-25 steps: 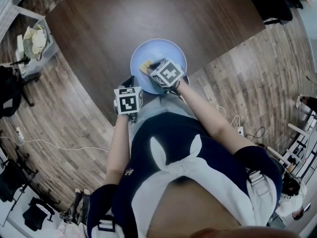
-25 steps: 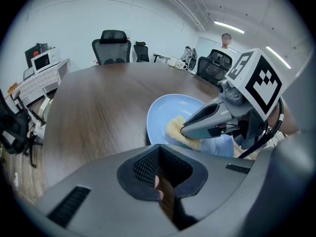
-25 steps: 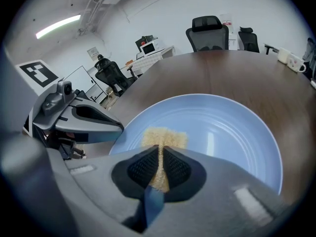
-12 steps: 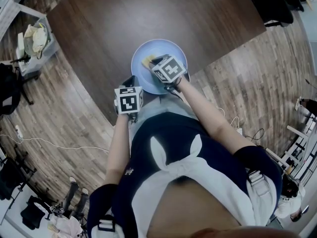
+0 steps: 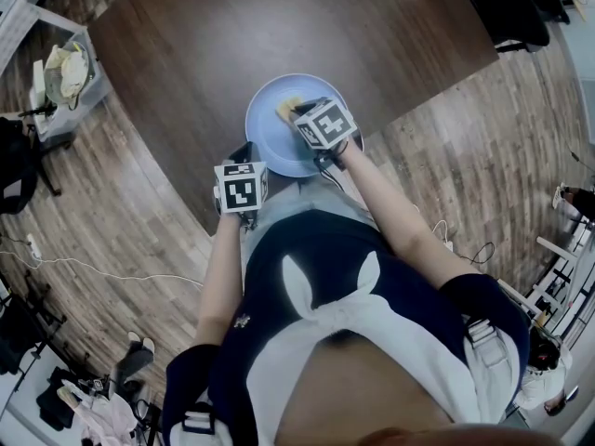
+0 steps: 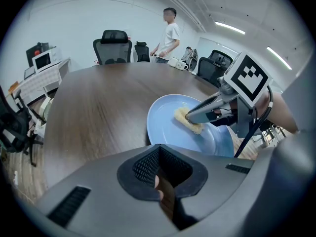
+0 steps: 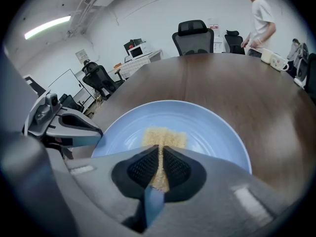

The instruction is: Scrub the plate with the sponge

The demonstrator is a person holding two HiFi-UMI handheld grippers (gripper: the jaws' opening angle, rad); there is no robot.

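Plate [image 5: 268, 136] lies at the table [image 5: 186, 54] edge, holding sponge [image 5: 285, 109].

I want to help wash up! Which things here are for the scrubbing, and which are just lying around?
For the scrubbing:
plate
sponge, pinched in the right tongs and lying on the plate
left tongs, shut, next to the plate's edge

Just lying around:
cups at the far end of the table
office chair
microwave
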